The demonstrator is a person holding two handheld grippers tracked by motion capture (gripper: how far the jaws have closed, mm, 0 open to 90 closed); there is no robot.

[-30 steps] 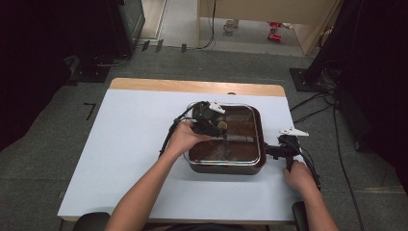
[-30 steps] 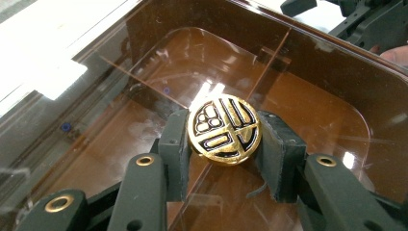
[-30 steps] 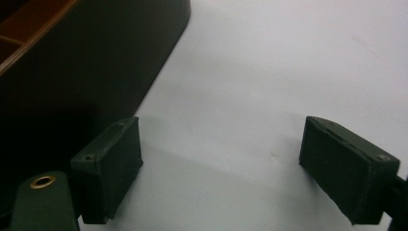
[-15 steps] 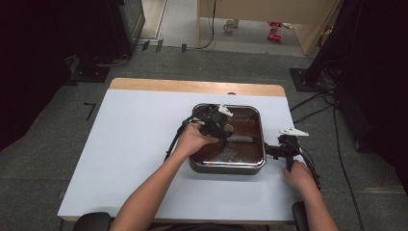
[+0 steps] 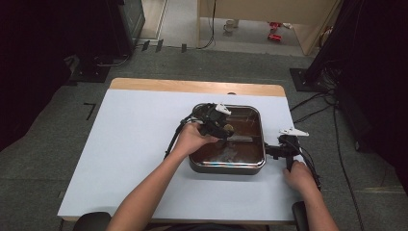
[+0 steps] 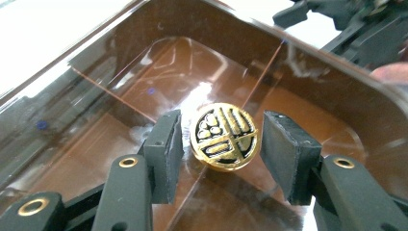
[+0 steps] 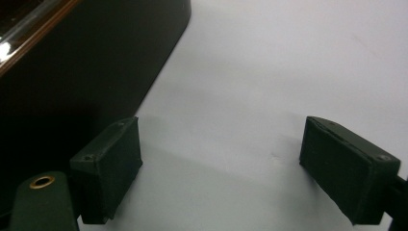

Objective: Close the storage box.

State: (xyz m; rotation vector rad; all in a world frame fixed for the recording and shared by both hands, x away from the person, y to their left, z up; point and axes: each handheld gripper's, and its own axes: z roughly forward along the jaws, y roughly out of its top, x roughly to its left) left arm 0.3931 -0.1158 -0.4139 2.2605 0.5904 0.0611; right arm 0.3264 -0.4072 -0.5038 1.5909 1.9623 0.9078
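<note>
High view: since a second ago the left gripper has shifted a little toward the near right inside the pan, and its jaws have just been opening. The right gripper has stayed put just beside the pan's right edge. One pan, two grippers, two hands, one white table. The pan sits right of the table's centre; the left hand reaches over its left rim.

Left gripper view: one round gold-and-black disc sits in the brown glossy pan, between the two jaws, a gap on each side, pads not pressing it. Jaws slightly apart, nothing gripped. The right gripper shows far at top right.

Right gripper view: jaws wide apart over bare table, nothing between them. The pan's dark outer wall stands just left of the left jaw.
</note>
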